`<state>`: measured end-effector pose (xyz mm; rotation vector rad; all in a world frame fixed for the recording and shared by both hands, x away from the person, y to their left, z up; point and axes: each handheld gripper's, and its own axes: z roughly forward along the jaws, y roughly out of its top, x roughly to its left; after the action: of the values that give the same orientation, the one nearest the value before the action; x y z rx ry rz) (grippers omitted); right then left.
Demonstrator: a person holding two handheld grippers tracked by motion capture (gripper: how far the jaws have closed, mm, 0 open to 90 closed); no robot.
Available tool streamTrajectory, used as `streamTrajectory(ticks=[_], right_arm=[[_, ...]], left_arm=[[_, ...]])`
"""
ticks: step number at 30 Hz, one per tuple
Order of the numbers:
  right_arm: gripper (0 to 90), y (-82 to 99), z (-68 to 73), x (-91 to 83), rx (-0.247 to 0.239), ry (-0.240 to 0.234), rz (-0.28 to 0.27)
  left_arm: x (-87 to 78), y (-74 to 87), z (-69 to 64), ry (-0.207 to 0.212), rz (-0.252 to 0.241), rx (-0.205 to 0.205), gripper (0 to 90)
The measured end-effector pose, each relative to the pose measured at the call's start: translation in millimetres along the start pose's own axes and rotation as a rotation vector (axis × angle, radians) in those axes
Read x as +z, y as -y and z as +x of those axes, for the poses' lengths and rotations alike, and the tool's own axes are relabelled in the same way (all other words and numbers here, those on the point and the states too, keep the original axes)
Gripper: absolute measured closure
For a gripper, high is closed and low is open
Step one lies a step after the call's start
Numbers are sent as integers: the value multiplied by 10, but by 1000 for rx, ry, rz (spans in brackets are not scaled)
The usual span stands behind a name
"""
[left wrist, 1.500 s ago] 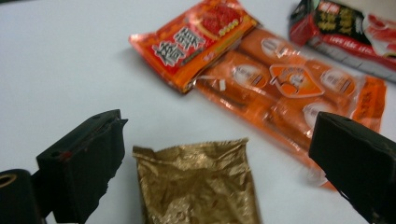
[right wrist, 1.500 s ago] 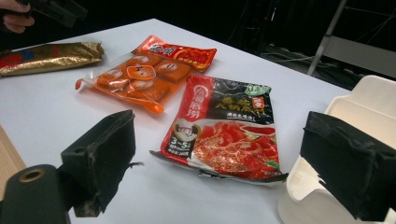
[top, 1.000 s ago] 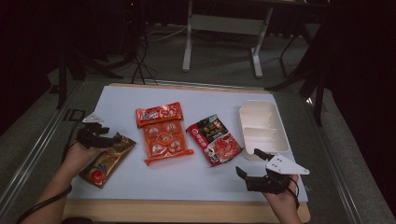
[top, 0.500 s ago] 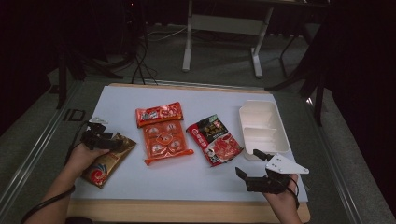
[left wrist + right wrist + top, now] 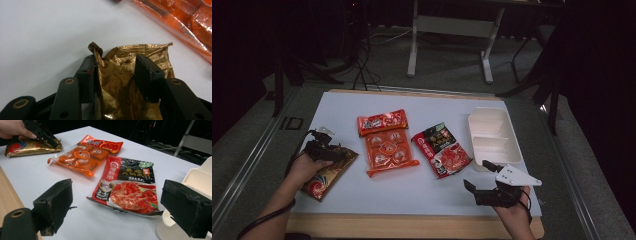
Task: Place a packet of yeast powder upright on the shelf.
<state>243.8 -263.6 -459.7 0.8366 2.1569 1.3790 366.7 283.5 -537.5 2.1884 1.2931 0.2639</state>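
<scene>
White table (image 5: 422, 190): gold packet (image 5: 130, 75), no legible writing, pinched in left tongs (image 5: 116, 67).

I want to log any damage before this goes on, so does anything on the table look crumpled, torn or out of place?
The gold packet is crumpled at its top edge, one corner curled over, where the left hand-held gripper has just been closing around it. The other two packets lie flat, and the white tray sits empty.

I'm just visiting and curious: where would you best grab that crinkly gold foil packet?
Probably by its crimped end seam, coming along the table from the near side. The gold foil packet lies flat, and that thin end fits between the left gripper jaws, which have just been closing around it.
</scene>
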Motion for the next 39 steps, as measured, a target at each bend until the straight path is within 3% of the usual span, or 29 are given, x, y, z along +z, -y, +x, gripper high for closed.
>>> streamTrajectory(ticks=[3, 4, 6, 9, 14, 19, 26, 39], right_arm=[[104, 1, 3, 3, 0, -1, 3], [105, 1, 5, 6, 0, -1, 4], [105, 2, 5, 7, 0, -1, 5], [124, 5, 5, 8, 0, -2, 10], [125, 1, 0, 0, 0, 3, 5], [128, -7, -16, -30, 18, 8, -17], [122, -10, -11, -24, 16, 11, -19], [102, -19, -5, -27, 22, 0, -20]], left_arm=[[6, -37, -43, -34, 24, 17, 610], [19, -46, -60, -38, 29, 24, 671], [26, -59, -76, -60, 36, 33, 685], [29, -61, -76, -78, 35, 36, 830], [15, -54, -73, -75, 23, 17, 869], [-101, -13, -30, -48, -34, -44, 885], [-338, 14, -87, -44, -123, -65, 886], [-793, -55, -391, -43, -235, 2, 891]])
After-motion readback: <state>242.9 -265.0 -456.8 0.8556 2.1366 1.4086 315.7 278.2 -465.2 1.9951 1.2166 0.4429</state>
